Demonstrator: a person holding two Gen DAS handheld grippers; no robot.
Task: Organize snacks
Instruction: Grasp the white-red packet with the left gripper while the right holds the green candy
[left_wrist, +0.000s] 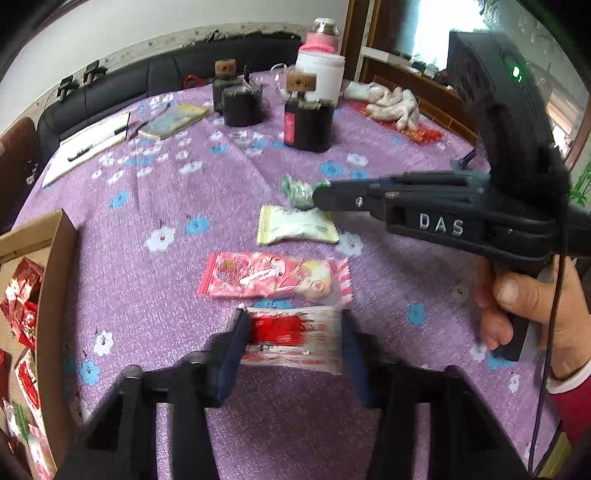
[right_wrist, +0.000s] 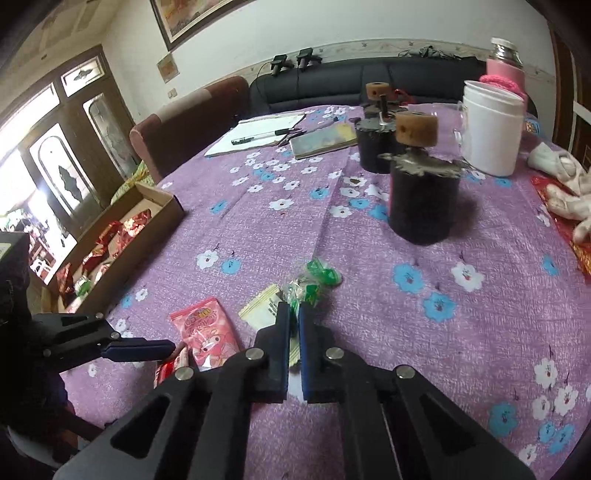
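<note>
I am filling the box (left_wrist: 55, 280); 4 snacks are waiting on the desk (left_wrist: 155, 192). My left gripper (left_wrist: 291, 343), jaws spread, is straddling the red packet (left_wrist: 291, 332); my right gripper (right_wrist: 294, 332) is pinching the green candy (right_wrist: 301, 291).

Left wrist view: low and close over the table (left_wrist: 147, 192), looking forward along its fingers across the snack row to the far jars (left_wrist: 306, 125). Right wrist view: equally low, from the right of that row, facing the box (right_wrist: 162, 206) and sofa (right_wrist: 332, 85). Shared: snacks, jars, box, each other's gripper.
</note>
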